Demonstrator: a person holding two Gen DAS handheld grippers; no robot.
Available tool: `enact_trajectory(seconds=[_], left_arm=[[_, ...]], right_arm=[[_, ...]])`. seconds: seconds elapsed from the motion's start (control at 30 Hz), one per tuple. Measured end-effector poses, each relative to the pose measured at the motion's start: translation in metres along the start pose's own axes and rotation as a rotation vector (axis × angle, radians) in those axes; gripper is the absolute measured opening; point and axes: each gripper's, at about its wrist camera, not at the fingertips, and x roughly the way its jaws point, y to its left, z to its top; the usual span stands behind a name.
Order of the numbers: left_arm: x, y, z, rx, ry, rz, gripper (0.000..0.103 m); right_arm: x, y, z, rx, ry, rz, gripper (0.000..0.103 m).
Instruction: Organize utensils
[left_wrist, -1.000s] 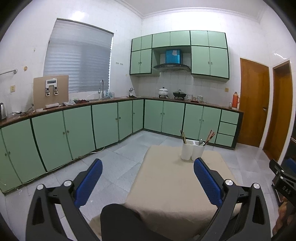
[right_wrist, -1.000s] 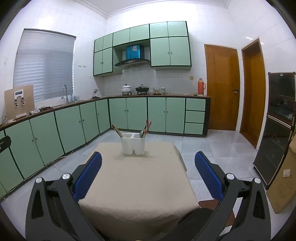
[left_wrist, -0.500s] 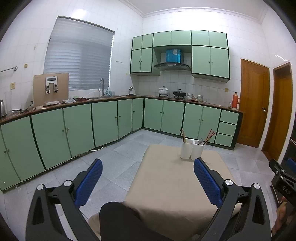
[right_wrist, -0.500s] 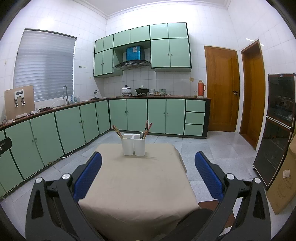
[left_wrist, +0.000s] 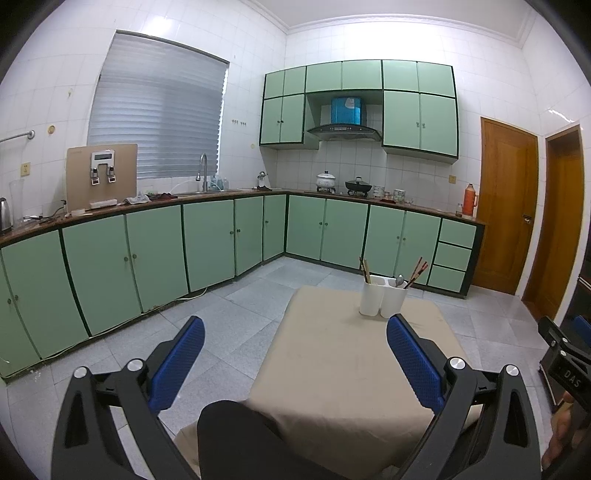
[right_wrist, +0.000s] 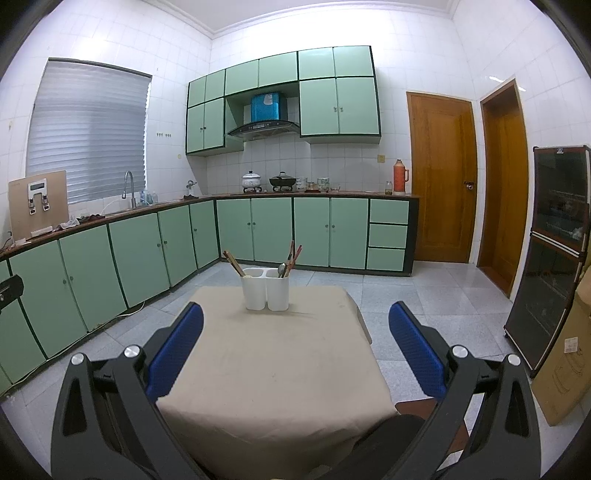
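A white two-compartment utensil holder (right_wrist: 265, 288) stands at the far end of a table with a beige cloth (right_wrist: 273, 369). It also shows in the left wrist view (left_wrist: 382, 297). Brown chopsticks (right_wrist: 232, 263) lean in its left compartment. A metal spoon (right_wrist: 282, 269) and reddish chopsticks (right_wrist: 294, 254) stand in its right one. My left gripper (left_wrist: 295, 363) is open and empty, held above the table's near left corner. My right gripper (right_wrist: 295, 354) is open and empty above the table's near end.
Green cabinets (right_wrist: 147, 251) with a counter run along the left and back walls. Wooden doors (right_wrist: 441, 177) stand at the right, with a dark glass cabinet (right_wrist: 554, 258) and a cardboard box (right_wrist: 565, 369) beside them. A dark rounded shape (left_wrist: 236, 439) sits below the left gripper.
Both views have drifted slightly; the holder sits a little lower in the frames. Both grippers have stayed open and empty.
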Motion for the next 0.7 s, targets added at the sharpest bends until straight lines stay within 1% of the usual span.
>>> enact_trajectory(seconds=[0.7], left_arm=[[0.0000,-0.0013,0.0005,0.000,-0.001,0.002,0.097]], right_arm=[[0.0001,-0.0006,-0.0029,0.003,0.002,0.000,0.097]])
